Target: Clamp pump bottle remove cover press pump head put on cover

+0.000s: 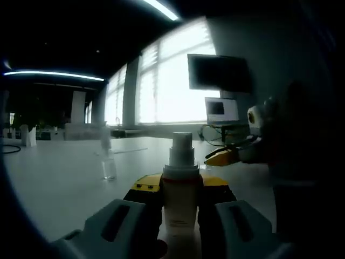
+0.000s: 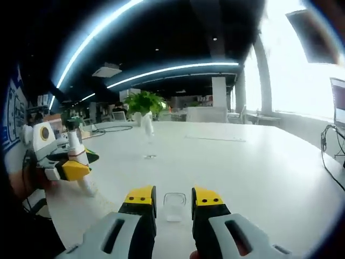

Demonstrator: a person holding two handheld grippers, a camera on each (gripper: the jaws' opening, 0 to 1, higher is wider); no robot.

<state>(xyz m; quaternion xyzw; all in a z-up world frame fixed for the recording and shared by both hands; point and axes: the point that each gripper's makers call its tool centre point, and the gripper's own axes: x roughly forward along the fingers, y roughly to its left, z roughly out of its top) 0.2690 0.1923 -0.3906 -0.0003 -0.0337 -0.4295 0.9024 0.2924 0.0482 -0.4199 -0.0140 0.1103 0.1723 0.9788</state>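
The pump bottle [image 1: 179, 189] is held upright between the jaws of the left tool [image 1: 179, 208], clamped at its body; the pump head [image 1: 181, 147] is uncovered. In the right gripper view the same bottle [image 2: 77, 156] is seen gripped by the left tool [image 2: 67, 164] above the white surface [image 2: 259, 178]. The clear cover [image 2: 174, 206] is seated between the jaws of the right tool [image 2: 174, 202], which are closed on it; nothing can be made out inside it. The right tool [image 1: 226, 156] is seen just beside the bottle in the left gripper view. A second clear bottle [image 1: 108, 162] stands apart on the surface; its contents cannot be told.
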